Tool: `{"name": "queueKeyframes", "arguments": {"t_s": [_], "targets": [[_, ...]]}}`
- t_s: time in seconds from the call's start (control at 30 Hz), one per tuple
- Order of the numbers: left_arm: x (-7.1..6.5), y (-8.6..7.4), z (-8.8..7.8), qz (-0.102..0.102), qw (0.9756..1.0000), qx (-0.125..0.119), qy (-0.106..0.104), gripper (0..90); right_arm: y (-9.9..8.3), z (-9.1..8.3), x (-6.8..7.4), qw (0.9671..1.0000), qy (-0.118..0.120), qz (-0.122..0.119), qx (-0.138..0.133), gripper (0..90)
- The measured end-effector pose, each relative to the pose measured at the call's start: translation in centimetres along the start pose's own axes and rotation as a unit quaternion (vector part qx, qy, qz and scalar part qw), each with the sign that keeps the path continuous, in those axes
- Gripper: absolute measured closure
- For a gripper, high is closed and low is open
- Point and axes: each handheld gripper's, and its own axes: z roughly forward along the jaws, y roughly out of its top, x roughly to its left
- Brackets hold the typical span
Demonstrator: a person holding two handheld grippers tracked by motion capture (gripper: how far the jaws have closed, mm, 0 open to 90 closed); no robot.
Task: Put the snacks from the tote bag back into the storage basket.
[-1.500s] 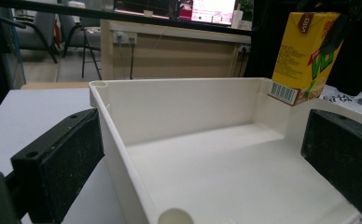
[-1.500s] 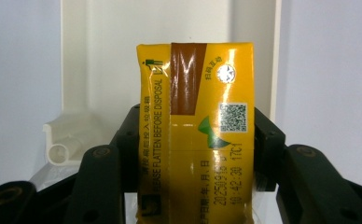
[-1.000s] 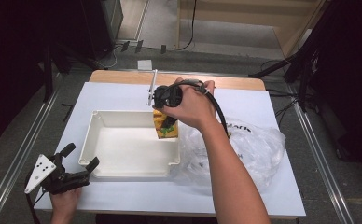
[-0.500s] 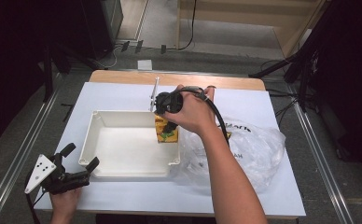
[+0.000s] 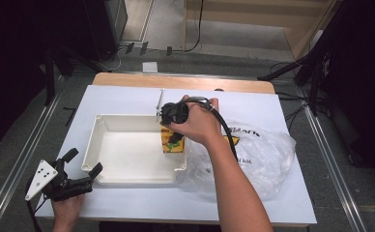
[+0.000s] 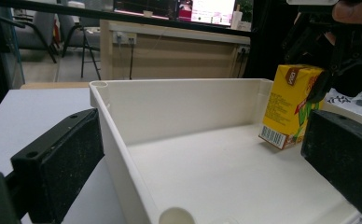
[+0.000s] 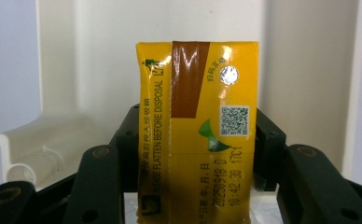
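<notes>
right claw (image 7: 195, 154) grips the yellow carton (image 7: 198, 126) inside the white tray (image 5: 127, 150); left claw (image 5: 79, 169) gapes empty.

My right gripper (image 5: 172, 137) has carried the yellow drink carton (image 5: 172, 143) from the white tray's (image 5: 135, 175) 2 o'clock corner toward 3 o'clock, lowering it to the tray floor, jaws clamped on its sides.

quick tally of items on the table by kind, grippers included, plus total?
Tray: 1
Juice carton: 1
Plastic bag: 1
Grippers: 2, left gripper, right gripper
Total: 5
</notes>
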Motion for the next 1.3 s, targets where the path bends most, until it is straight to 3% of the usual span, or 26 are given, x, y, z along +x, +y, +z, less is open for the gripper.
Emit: {"name": "queueKeyframes", "arguments": {"t_s": [0.37, 0.47, 0.6, 0.67, 0.83, 0.93, 1.1, 1.17, 1.3], "targets": [[0.0, 0.0, 0.0, -0.002, 1.0000, 0.000, 0.001, 0.0, -0.1, 0.8, 0.3, 1.0000, -0.002, 0.002, 0.006, 51.2], [0.1, 0.0, 0.0, -0.001, 1.0000, 0.000, 0.000, 0.0, -0.2, 1.1, 0.3, 0.9999, 0.000, -0.009, 0.012, 50.7], [0.1, 0.0, -0.1, -0.002, 1.0000, 0.000, 0.000, 0.0, -0.4, 0.7, 0.4, 0.9999, 0.000, 0.001, 0.011, 49.5], [0.1, 0.0, -0.1, -0.002, 1.0000, 0.000, 0.000, 0.0, -0.6, 0.3, 0.4, 0.9999, 0.011, 0.007, -0.002, 45.2], [0.1, 0.0, -0.1, -0.002, 1.0000, -0.001, 0.000, 0.0, -1.2, -0.5, 0.5, 0.9999, 0.007, 0.006, -0.011, 30.2], [0.1, 0.0, -0.1, -0.001, 1.0000, -0.001, 0.000, 0.0, -1.9, -1.1, 0.5, 0.9992, 0.008, 0.008, -0.038, 21.4], [0.1, 0.0, 0.0, 0.000, 1.0000, 0.001, 0.001, 0.0, -3.5, -2.2, 0.6, 0.9959, -0.041, 0.005, -0.081, 0.0], [0.1, 0.0, 0.0, 0.001, 1.0000, 0.001, 0.002, 0.0, -4.1, -2.5, 0.7, 0.9945, -0.054, 0.003, -0.089, 0.0], [0.1, 0.0, 0.0, 0.000, 1.0000, 0.001, 0.002, 0.0, -5.3, -3.3, 1.0, 0.9936, -0.052, 0.010, -0.100, 0.0]]}}
